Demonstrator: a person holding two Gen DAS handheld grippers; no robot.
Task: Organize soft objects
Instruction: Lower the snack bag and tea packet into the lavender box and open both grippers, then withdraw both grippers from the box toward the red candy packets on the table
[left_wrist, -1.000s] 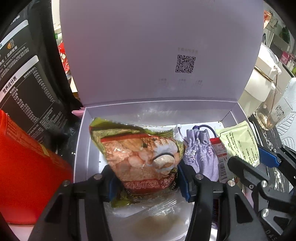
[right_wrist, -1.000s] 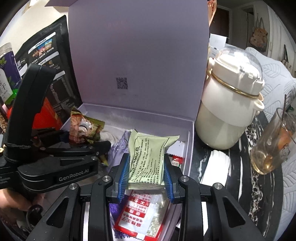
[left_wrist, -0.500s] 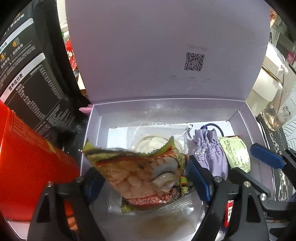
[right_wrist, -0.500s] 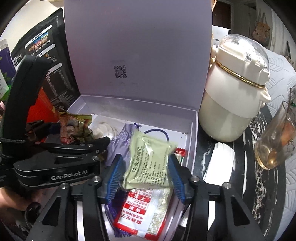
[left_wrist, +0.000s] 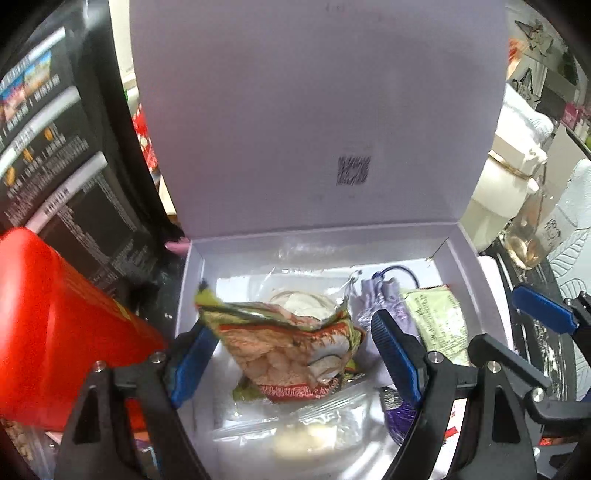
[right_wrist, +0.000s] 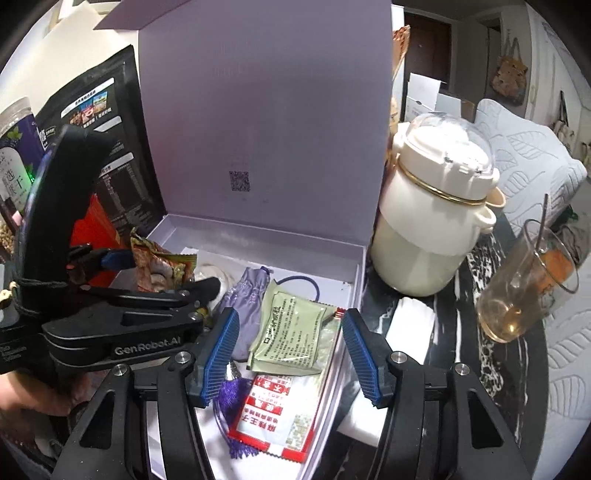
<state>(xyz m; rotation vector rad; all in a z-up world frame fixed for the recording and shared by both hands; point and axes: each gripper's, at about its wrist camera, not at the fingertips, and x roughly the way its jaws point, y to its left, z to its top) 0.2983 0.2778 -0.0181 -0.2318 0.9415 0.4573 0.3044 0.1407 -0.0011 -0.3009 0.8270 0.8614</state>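
- With both claws hanging over the open lilac box (right_wrist: 354, 273), we read this as a release step: each packet now lies in the box, not pinched.
- Left claw (left_wrist: 291, 350): jaws spread wide, holding at that width. The snack bag (left_wrist: 291, 347) sits between the blue pads, crumpled and propped up on a clear plastic pouch (left_wrist: 306, 424). The right pad looks clear of it; at the left pad we cannot tell whether the bag's edge still brushes it.
- Right claw (right_wrist: 290, 350): jaws opening, gaps visible on both sides of the green sachet (right_wrist: 291, 334) lying between them. Nothing is gripped.
- Key relation: the sachet lies flat just ahead of and below the right claw, with its long axis running away from the claw and tilted slightly right, so a straight lift should clear it.
- The sachet rests partly on a red-and-white packet (right_wrist: 277, 417), with the lilac drawstring pouch (right_wrist: 247, 306) just beside it on the left.
- The snack bag is in the box's left half, the sachet in the right half, and each is nearer its own claw.
- Risk, as we judge it: the propped bag could snag the left pad on the way up.
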